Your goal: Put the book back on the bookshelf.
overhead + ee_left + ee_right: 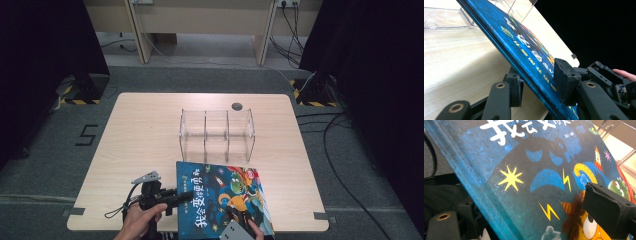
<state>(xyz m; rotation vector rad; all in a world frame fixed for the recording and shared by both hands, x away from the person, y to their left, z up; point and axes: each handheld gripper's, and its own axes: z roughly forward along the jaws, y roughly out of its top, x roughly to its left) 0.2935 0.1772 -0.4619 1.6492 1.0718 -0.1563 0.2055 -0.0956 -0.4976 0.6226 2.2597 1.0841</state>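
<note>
Left tool is clamped on the spine edge of the book; right tool is clamped on its near edge, one jaw above the cover, one below. Pale wood tabletop is seen on grey carpet, black curtains at both sides. Book is held at the near edge, tilted, long axis running away from the person toward a clear divided rack.
</note>
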